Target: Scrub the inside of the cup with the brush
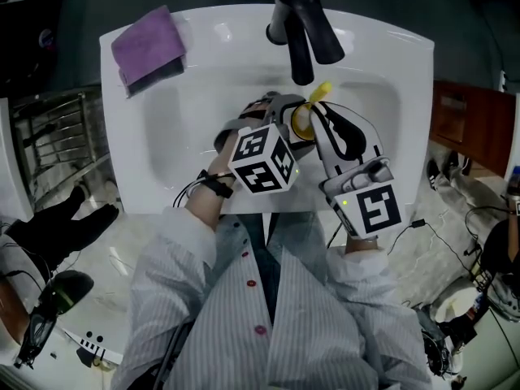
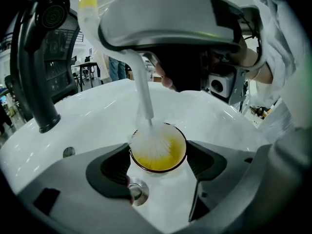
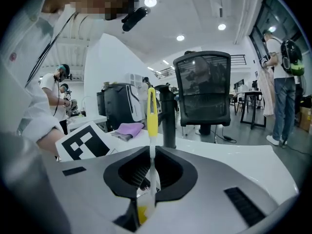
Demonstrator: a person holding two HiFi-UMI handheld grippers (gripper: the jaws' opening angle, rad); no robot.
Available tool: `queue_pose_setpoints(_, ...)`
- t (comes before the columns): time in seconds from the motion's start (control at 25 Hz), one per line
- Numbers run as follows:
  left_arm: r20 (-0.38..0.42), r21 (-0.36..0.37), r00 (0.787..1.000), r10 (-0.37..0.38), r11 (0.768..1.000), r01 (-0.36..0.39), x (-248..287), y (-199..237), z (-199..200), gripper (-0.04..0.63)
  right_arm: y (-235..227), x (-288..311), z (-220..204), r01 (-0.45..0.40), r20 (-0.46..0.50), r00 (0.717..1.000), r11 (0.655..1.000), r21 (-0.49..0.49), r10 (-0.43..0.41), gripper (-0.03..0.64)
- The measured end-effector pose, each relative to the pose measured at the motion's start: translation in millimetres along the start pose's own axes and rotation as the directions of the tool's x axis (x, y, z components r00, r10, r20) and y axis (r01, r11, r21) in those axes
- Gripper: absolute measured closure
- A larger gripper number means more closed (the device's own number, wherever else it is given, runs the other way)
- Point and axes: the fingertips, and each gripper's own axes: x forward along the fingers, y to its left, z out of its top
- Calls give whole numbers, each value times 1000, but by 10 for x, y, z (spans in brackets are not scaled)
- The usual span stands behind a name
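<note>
1. The left hand-held gripper (image 2: 158, 165) is closed on a small cup (image 2: 168, 161), one jaw pad against each side of its wall. It holds the cup above the white sink (image 1: 390, 47), close over the drain (image 2: 136, 191).
2. The right hand-held gripper (image 3: 151, 173) is pressed together on the slim stem of a brush (image 3: 151, 112). It pinches below the yellow handle, which sticks up above the jaws.
3. The white bristles sit in the mouth of the cup, against its yellow inside, so the scrubbing seems to be under way.
4. The cup looks stiff and glazed. It is probably slick when wet, and it could chip if it dropped into the basin. A grip across the wall, just under the dark rim, suits it and leaves the mouth free.
5. The brush looks light, with soft bristles and a thin stem that may bend under a hard push. A low hold on the stem should give better control.
6. Only the left gripper view shows the bristles meeting the cup.
7. The right gripper view shows the pinch on the stem, but only a yellow sliver below it.
8. The head view hides most of the cup behind the grippers. It alone lays out the black tap (image 1: 305, 23) and the purple cloth (image 1: 149, 45) on the sink's corner.
</note>
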Motion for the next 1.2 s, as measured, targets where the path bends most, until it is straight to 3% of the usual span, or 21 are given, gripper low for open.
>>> queue_pose_setpoints(0.36, 5, 7, 1000, 9, 1000, -9, 2, -5, -4, 222, -431, -168, -97, 46, 51, 997, 981, 188, -57, 561)
queue_pose_setpoints(0.52, 7, 8, 1000, 9, 1000, -10, 12, -3, -1, 222, -469, -350, -147, 56, 61, 996, 973, 224, -71, 561)
queue_pose_setpoints(0.68, 7, 5, 1000, 7, 1000, -7, 5, -2, -13, 222, -293, -490, -159, 53, 59, 996, 983, 178, -64, 560)
queue_pose_setpoints(0.92, 14, -5, 1000, -4, 1000, 4, -2, 2, -11, 222, 160, -450, -83, 19, 42, 999, 1000, 18, -19, 560)
queue_pose_setpoints(1.2, 27, -2, 1000, 0, 1000, 0, -14, -3, 3, 222, 237, -156, -56, -18, -6, 1000, 999, -38, 18, 560)
